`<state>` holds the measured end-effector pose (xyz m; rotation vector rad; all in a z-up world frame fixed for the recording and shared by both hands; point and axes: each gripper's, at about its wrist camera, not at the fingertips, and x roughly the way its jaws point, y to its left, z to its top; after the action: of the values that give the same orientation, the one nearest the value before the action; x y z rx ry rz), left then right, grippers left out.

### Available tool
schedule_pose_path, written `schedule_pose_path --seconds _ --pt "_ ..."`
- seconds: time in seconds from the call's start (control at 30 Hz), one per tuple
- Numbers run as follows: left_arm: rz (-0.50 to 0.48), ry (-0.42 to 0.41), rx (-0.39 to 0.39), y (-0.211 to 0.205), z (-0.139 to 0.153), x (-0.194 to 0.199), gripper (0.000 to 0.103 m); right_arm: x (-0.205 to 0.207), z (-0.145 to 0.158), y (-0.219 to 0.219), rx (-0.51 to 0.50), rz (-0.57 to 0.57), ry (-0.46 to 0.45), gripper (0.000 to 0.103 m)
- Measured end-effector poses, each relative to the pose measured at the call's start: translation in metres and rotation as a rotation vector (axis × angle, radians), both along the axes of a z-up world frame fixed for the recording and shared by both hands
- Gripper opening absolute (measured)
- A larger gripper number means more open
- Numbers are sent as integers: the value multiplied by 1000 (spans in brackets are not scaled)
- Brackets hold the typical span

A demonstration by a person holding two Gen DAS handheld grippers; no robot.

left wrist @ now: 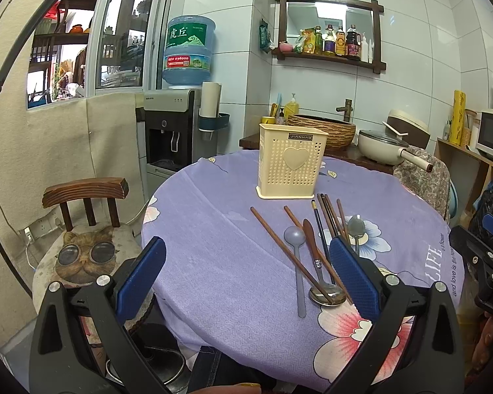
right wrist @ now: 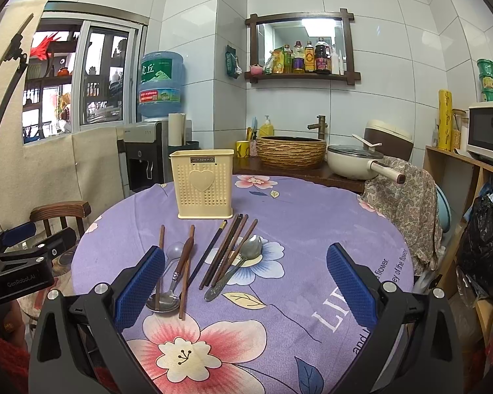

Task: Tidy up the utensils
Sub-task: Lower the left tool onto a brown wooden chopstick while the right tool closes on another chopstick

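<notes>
The left gripper (left wrist: 248, 262) hangs with its jaws spread wide and holding nothing, low over the near left edge of the round table (left wrist: 213, 229), where the purple cloth drops off toward a wooden chair (left wrist: 85, 193). The right gripper (right wrist: 246, 271) is likewise wide apart and empty, over the near edge.

Taking the cream utensil holder (right wrist: 202, 184) as the landmark: it stands upright toward the far side of the table, apart from the far rim. Just in front of it and to its left lies a single brown chopstick (right wrist: 161, 256), then a pale plastic spoon (right wrist: 175, 250), a wooden-handled metal spoon (right wrist: 171, 282) and another brown chopstick (right wrist: 187, 269) crossing it. Directly in front of the holder lies a fan of dark chopsticks (right wrist: 225, 249), their far tips just short of its base. At the fan's right edge rests a grey metal spoon (right wrist: 238, 262).

Right of the holder and the spoon, the cloth is bare out to the table's right rim, where a draped chair (right wrist: 407, 203) stands close.
</notes>
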<state>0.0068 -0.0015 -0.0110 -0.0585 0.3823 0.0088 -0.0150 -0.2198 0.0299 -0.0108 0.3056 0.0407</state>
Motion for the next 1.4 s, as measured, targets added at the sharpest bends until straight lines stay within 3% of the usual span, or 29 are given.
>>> schedule_pose_path --seconds 0.33,0.5,0.83,1.03,1.17,1.4 --pt "-11 18 0 1 -4 3 98 5 -15 -1 4 -1 16 97" --pt "-20 76 -5 4 -9 15 98 16 -21 3 6 -7 47 97" --pt "-85 243 -19 5 -32 56 98 49 -35 -7 13 -19 195 97" --pt "-123 357 -46 10 -48 93 98 81 -48 -20 70 -10 323 97" --pt "-125 376 -44 16 -48 114 94 102 -52 -28 93 -37 370 96" --pt "-131 399 -34 21 -44 150 86 137 -53 -39 151 -43 420 84"
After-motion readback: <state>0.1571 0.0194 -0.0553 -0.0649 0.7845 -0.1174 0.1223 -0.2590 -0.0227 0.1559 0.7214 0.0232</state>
